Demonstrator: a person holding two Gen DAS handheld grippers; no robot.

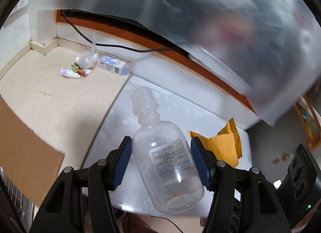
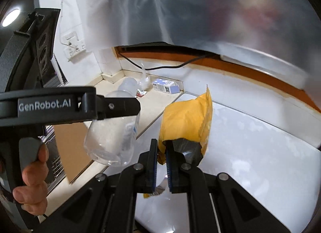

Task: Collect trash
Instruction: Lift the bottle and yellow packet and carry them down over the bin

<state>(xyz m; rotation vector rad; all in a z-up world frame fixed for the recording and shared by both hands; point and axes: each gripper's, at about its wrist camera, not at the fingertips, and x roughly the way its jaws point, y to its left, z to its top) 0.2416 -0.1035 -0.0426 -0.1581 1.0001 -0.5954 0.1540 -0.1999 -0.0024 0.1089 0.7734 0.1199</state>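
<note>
Left wrist view: left gripper (image 1: pixel 161 159) clamps clear plastic bottle (image 1: pixel 166 164) mid-body, held over white surface (image 1: pixel 176 100). Smooth wall tilted; may slip. Leftover litter (image 1: pixel 80 68) far on floor.

Right wrist view: right gripper (image 2: pixel 160 167) pinches yellow wrapper (image 2: pixel 186 120) by bottom edge. Translucent bag (image 2: pixel 200 8) hangs overhead, mouth unseen; drop may miss.

One clear plastic bottle (image 1: pixel 166 164), one yellow wrapper (image 2: pixel 186 120), one small carton (image 1: pixel 113 65), two hand-held grippers (image 1: pixel 161 160) (image 2: pixel 160 164).

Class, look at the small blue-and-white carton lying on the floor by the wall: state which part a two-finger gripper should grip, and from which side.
Grip the blue-and-white carton across its two long side faces, near mid-length, coming down from above. It lies flat on the floor, long and narrow, so its flat parallel sides probably suit the pads; the crumpled clear plastic crowds one end.
</note>
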